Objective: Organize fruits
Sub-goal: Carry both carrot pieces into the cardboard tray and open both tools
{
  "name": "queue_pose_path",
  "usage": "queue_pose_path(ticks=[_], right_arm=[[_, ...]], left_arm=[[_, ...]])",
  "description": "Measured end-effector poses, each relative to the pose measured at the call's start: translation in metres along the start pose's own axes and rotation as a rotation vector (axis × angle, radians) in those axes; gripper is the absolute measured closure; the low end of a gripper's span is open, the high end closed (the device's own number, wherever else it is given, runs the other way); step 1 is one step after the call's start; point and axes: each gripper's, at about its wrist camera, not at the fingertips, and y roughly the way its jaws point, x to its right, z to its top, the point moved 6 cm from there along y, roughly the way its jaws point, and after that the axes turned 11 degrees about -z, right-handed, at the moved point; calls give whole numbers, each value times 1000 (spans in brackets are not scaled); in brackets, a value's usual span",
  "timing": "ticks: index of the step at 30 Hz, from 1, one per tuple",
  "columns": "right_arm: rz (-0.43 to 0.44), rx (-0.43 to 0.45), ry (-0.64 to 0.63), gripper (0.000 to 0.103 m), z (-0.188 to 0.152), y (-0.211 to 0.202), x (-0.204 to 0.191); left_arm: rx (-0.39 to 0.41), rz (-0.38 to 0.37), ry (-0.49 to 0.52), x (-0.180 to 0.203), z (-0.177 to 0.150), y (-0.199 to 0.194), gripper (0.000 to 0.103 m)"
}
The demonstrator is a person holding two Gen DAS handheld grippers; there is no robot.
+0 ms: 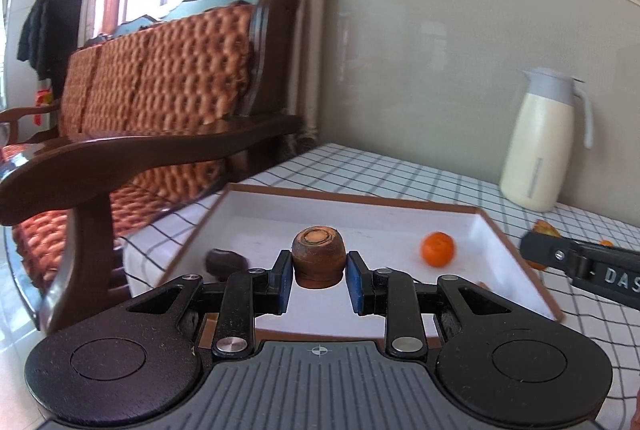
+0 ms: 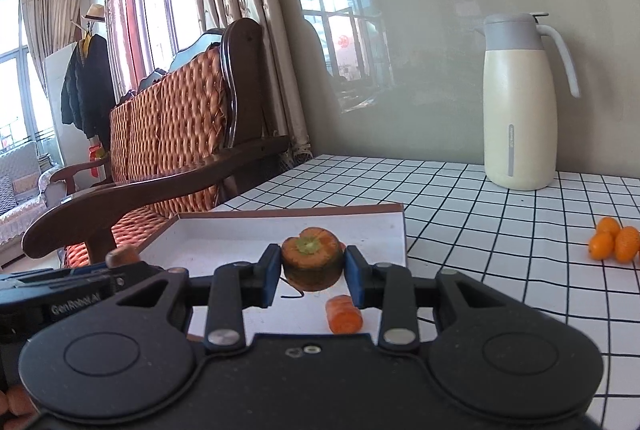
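My left gripper (image 1: 319,272) is shut on a brown carrot stub (image 1: 319,254) and holds it above the white tray (image 1: 256,205). In the tray lie a small orange (image 1: 437,249) and a dark chestnut-like piece (image 1: 225,262). My right gripper (image 2: 313,270) is shut on a carrot top piece (image 2: 313,262) with a green stem scar, held over the tray's (image 2: 240,226) near right part. An orange carrot chunk (image 2: 344,314) lies in the tray below it. The right gripper's side (image 1: 580,266) shows at the right of the left wrist view.
A cream thermos jug (image 2: 520,117) stands at the back of the checked tablecloth (image 2: 480,250). Several kumquats (image 2: 614,244) lie at the right. A wooden sofa (image 2: 168,133) with a woven cushion stands left of the table.
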Motion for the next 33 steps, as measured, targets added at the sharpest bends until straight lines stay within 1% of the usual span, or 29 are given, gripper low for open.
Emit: queue_pose_path(ticks=[7, 16, 20, 23, 29, 30, 31, 32, 33], right_arm=[[-23, 10, 5, 77, 4, 13, -2], [-50, -1, 25, 77, 10, 37, 0], [-65, -14, 28, 77, 9, 49, 0], [-92, -27, 29, 77, 8, 58, 3], [-133, -78, 29, 77, 0, 77, 8], [-136, -90, 24, 75, -1, 80, 8], [-146, -97, 17, 71, -3, 82, 9], [-153, -94, 19, 65, -3, 82, 9], [-148, -80, 28, 44, -1, 80, 10]], left_arm=[[-4, 38, -7, -24, 9, 17, 74], [-13, 55, 2, -33, 14, 34, 74], [-20, 58, 5, -35, 17, 44, 74], [-27, 62, -3, -39, 20, 53, 74], [-41, 70, -15, -47, 23, 75, 74], [-48, 70, -21, -49, 23, 80, 74], [-56, 69, -27, -50, 22, 84, 74], [-60, 71, -29, -50, 22, 88, 74], [-69, 73, -22, -50, 21, 93, 74]])
